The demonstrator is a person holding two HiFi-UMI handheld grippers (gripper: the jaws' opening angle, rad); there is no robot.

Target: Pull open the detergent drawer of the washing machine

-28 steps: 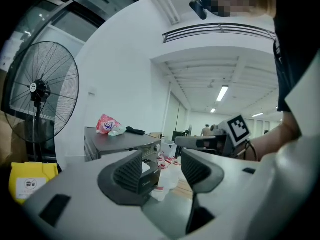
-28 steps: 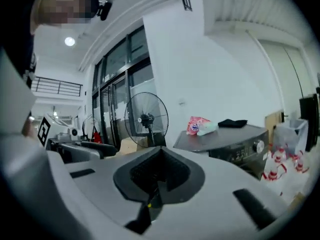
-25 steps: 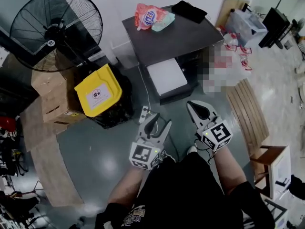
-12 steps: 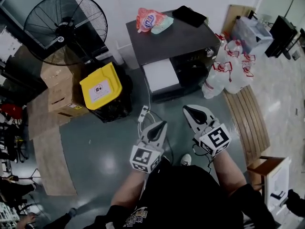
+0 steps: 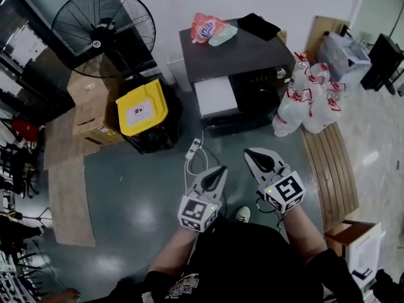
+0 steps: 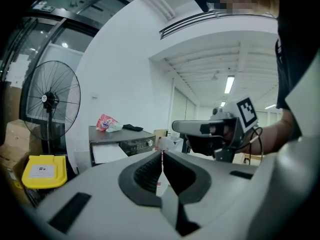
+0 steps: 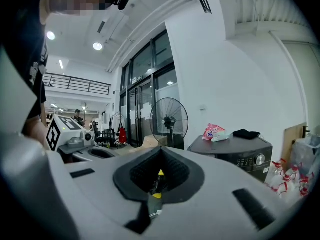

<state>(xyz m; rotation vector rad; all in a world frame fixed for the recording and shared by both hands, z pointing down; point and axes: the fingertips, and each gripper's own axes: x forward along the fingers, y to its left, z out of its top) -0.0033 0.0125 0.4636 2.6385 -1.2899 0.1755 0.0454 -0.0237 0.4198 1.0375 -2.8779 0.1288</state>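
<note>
The washing machine (image 5: 243, 52) stands against the far wall, dark grey on top. Its front shows a white detergent drawer panel (image 5: 215, 96) on the left and a dark control panel with a knob (image 5: 279, 72) on the right. My left gripper (image 5: 219, 169) and right gripper (image 5: 250, 153) are held side by side over the floor, well short of the machine and pointing toward it. Both are shut with nothing between the jaws. The left gripper view shows the machine (image 6: 120, 145) far off past the left gripper (image 6: 161, 157). In the right gripper view it (image 7: 239, 151) lies beyond the right gripper (image 7: 158, 172).
A pink detergent bag (image 5: 207, 27) and a black cloth (image 5: 259, 25) lie on the machine. A standing fan (image 5: 104, 30), a yellow-lidded bin (image 5: 142, 111) and cardboard boxes (image 5: 88, 112) stand to its left. Tied white bags (image 5: 309, 106) and a wooden bench (image 5: 331, 163) are on the right. A power strip (image 5: 193, 148) lies on the floor.
The left gripper's jaws, open a second ago, have closed on nothing. Both grippers have shifted over the floor as the person moves, and the head view has swung a little.
</note>
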